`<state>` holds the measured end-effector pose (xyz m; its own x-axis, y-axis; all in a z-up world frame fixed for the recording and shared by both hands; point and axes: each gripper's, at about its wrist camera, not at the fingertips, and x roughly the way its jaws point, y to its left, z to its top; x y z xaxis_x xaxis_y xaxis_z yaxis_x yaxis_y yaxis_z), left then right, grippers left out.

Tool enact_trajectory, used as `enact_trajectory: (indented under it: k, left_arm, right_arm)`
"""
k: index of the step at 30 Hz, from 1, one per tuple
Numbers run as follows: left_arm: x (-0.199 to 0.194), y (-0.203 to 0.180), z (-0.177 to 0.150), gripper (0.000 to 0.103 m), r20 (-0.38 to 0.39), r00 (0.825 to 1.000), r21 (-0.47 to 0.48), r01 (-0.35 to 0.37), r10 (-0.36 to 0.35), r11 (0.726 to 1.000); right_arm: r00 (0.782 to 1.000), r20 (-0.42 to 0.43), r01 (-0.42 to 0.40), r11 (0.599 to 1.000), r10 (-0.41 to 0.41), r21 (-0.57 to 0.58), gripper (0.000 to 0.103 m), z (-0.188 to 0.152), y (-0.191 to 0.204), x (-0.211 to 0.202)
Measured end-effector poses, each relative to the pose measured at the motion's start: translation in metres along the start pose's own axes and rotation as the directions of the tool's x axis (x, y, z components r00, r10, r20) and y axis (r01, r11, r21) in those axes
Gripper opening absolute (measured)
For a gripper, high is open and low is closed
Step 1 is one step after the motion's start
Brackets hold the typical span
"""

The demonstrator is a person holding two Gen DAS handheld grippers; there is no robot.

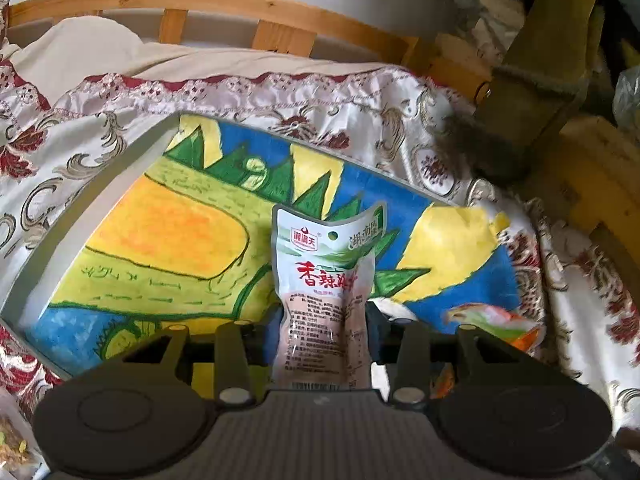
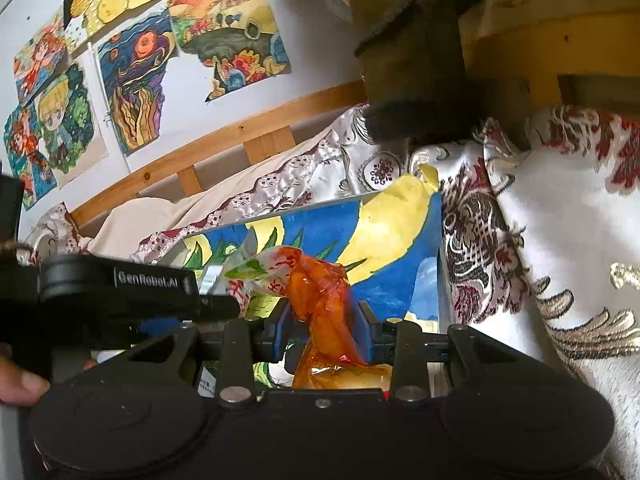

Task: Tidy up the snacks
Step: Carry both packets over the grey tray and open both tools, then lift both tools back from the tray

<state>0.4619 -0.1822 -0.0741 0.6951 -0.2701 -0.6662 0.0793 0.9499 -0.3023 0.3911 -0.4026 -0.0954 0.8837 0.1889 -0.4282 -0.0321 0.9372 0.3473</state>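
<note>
In the left wrist view a white snack packet (image 1: 320, 280) with red characters stands upright between the dark fingers of my left gripper (image 1: 325, 320), which is shut on its lower part. It hangs over a colourful painted board (image 1: 168, 240) lying on a floral cloth (image 1: 72, 132). In the right wrist view my right gripper (image 2: 322, 332) is shut on a crumpled orange snack packet (image 2: 320, 304) between its blue pads (image 2: 280, 332). That packet's white and green top (image 2: 260, 268) juts to the left. The left gripper's black body (image 2: 120, 292) reaches in from the left, close beside it.
A wooden rail (image 1: 240, 4) runs behind the cloth, and children's drawings (image 2: 132, 92) hang on the wall above it. An olive-brown fuzzy-edged thing (image 1: 540, 80) looms at the upper right. A thumb (image 2: 20, 388) shows at the left edge. Another snack bag (image 1: 12, 444) lies bottom left.
</note>
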Motion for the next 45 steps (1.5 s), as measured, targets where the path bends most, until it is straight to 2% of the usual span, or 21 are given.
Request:
enact_trajectory:
  k: [4, 8, 11, 14, 18, 22, 23, 28, 37, 40, 42, 45]
  left_arm:
    - [0.003, 0.000, -0.004, 0.051, -0.013, 1.000, -0.004, -0.007, 0.007, 1.000]
    - [0.000, 0.002, -0.005, 0.067, -0.012, 1.000, -0.032, 0.001, -0.002, 0.999]
    - [-0.009, 0.006, -0.007, 0.072, 0.001, 1.000, -0.051, 0.012, -0.012, 0.999]
    - [-0.022, 0.010, -0.007, 0.077, 0.014, 1.000, -0.064, 0.012, -0.011, 0.998]
    - [-0.053, 0.014, -0.006, 0.085, 0.068, 0.998, -0.076, 0.005, 0.000, 0.997]
    - [-0.093, 0.017, -0.003, 0.091, 0.125, 0.992, -0.067, 0.001, 0.007, 0.998]
    - [-0.105, 0.018, -0.003, 0.095, 0.149, 0.989, -0.066, -0.007, 0.017, 0.998]
    - [-0.162, 0.024, -0.008, 0.102, 0.252, 0.966, -0.048, -0.041, 0.052, 0.998]
    - [-0.239, 0.030, -0.041, 0.103, 0.322, 0.944, 0.023, -0.077, 0.066, 0.997]
    - [-0.263, 0.034, -0.056, 0.103, 0.353, 0.933, 0.018, -0.090, 0.078, 0.996]
    - [-0.278, 0.038, -0.070, 0.103, 0.384, 0.919, 0.010, -0.103, 0.091, 0.995]
    - [-0.296, 0.045, -0.088, 0.103, 0.408, 0.907, 0.032, -0.126, 0.102, 0.992]
  right_arm:
    - [1.000, -0.007, 0.007, 1.000, -0.007, 0.017, 0.040, -0.001, -0.005, 0.002]
    - [1.000, 0.003, 0.010, 1.000, -0.010, 0.001, 0.045, -0.001, -0.004, 0.001]
    - [1.000, 0.010, 0.021, 1.000, -0.020, -0.021, 0.061, 0.001, -0.001, -0.001]
    - [0.999, 0.022, 0.028, 0.999, -0.028, -0.039, 0.068, 0.006, 0.003, -0.009]
    - [0.996, 0.071, 0.057, 0.994, -0.051, -0.094, 0.083, 0.016, 0.017, -0.034]
    - [0.991, 0.118, 0.083, 0.987, -0.067, -0.135, 0.090, 0.026, 0.034, -0.063]
    - [0.989, 0.131, 0.085, 0.987, -0.067, -0.139, 0.093, 0.029, 0.038, -0.071]
    - [0.980, 0.193, 0.079, 0.984, -0.047, -0.162, 0.101, 0.039, 0.063, -0.117]
    - [0.961, 0.276, 0.080, 0.978, -0.024, -0.193, 0.102, 0.026, 0.104, -0.193]
    - [0.956, 0.291, 0.087, 0.980, -0.031, -0.181, 0.102, 0.013, 0.112, -0.217]
    - [0.954, 0.298, 0.087, 0.981, -0.032, -0.173, 0.102, 0.003, 0.117, -0.230]
    - [0.953, 0.301, 0.095, 0.979, -0.037, -0.181, 0.102, -0.013, 0.125, -0.249]
